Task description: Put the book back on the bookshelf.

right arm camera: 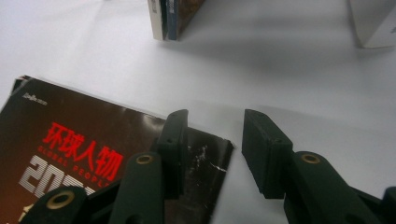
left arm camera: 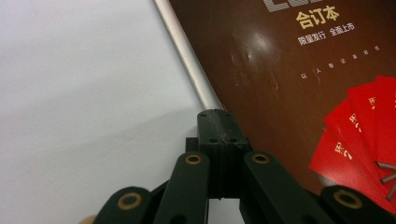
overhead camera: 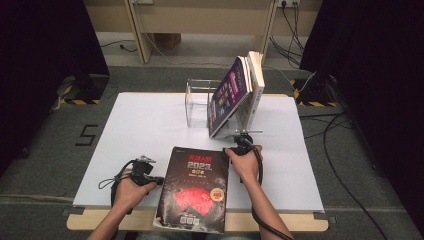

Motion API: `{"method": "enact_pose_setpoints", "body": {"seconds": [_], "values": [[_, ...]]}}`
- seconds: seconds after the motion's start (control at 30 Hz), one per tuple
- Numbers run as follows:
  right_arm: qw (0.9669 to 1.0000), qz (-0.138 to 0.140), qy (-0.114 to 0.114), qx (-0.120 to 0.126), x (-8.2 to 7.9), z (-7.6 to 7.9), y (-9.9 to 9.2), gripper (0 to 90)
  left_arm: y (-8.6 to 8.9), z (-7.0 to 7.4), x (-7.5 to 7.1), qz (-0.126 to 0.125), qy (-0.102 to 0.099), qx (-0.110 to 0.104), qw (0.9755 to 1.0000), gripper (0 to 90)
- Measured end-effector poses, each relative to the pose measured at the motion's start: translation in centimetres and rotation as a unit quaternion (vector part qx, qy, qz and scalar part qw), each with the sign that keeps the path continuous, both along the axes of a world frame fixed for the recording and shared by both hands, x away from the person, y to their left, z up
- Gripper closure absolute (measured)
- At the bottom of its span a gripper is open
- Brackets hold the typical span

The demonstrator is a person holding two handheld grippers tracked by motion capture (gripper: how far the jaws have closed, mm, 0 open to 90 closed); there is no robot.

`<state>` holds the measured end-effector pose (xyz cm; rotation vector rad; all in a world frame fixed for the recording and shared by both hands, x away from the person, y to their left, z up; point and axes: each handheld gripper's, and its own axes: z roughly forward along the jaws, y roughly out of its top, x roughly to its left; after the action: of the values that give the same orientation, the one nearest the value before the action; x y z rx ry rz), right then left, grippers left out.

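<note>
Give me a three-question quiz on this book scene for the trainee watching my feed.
1. True or false: the left gripper has its jaws shut, beside the long edge of the dark magazine.
2. Which corner of the dark magazine does the right gripper straddle with open jaws? A. far right corner B. near left corner
3. What are the leaning books propped against?

Key
1. True.
2. A.
3. The clear holder on the white table.
</note>
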<state>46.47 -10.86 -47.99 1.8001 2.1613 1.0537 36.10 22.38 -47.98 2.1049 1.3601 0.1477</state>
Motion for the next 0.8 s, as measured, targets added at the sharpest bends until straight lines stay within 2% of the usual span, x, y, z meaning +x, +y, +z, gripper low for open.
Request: {"method": "enact_pose_setpoints", "body": {"seconds": [0.13, 0.33, 0.43, 0.8], "values": [[1.0, 0.0, -0.002, -0.003, -0.03, -0.07, 0.11, 63.0, -0.04, 0.0, 0.01, -0.002, 0.0, 0.002, 1.0, 89.8], [0.9999, 0.01, 0.007, 0.012, 0.0, -0.08, -0.13, 63.8, -0.16, 0.02, -0.05, -0.003, -0.003, 0.009, 1.0, 89.8], [0.9998, 0.016, 0.006, 0.011, -0.09, -0.12, -0.1, 63.9, -0.24, 0.03, -0.06, -0.002, -0.003, 0.012, 0.9999, 89.8], [0.9984, 0.018, 0.034, 0.041, -0.32, -0.05, -0.6, 65.8, -0.5, 0.06, -0.22, -0.001, -0.009, 0.02, 0.9998, 89.8]]}}
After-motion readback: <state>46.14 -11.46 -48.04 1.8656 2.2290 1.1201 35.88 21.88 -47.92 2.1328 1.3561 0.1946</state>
